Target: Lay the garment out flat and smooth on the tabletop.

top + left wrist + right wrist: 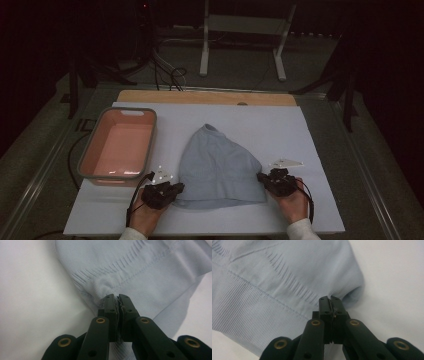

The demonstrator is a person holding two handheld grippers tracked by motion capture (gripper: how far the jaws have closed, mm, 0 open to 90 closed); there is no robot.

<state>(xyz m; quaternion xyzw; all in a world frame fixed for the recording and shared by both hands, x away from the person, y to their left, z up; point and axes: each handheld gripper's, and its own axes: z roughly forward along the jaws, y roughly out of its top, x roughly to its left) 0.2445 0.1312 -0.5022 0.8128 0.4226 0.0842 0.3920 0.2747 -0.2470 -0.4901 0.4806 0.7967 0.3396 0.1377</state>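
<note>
A pale blue knitted garment [220, 167] lies flat in the middle of the white table sheet [300, 135], narrow end pointing away. My left gripper [179, 188] is at its near left edge, jaws shut on a pinch of the cloth [140, 277], which bunches between the pads [111, 305]. My right gripper [261, 178] is at the near right edge. Its jaws are shut on the folded rim of the garment [274, 285], with a thin strip of fabric caught between the fingertips [324, 304].
A pink tub with a grey rim [120, 142] stands at the left of the sheet, close to my left hand. A wooden board edge [205, 96] runs along the far side. A white metal stand [243, 30] and cables sit on the floor beyond.
</note>
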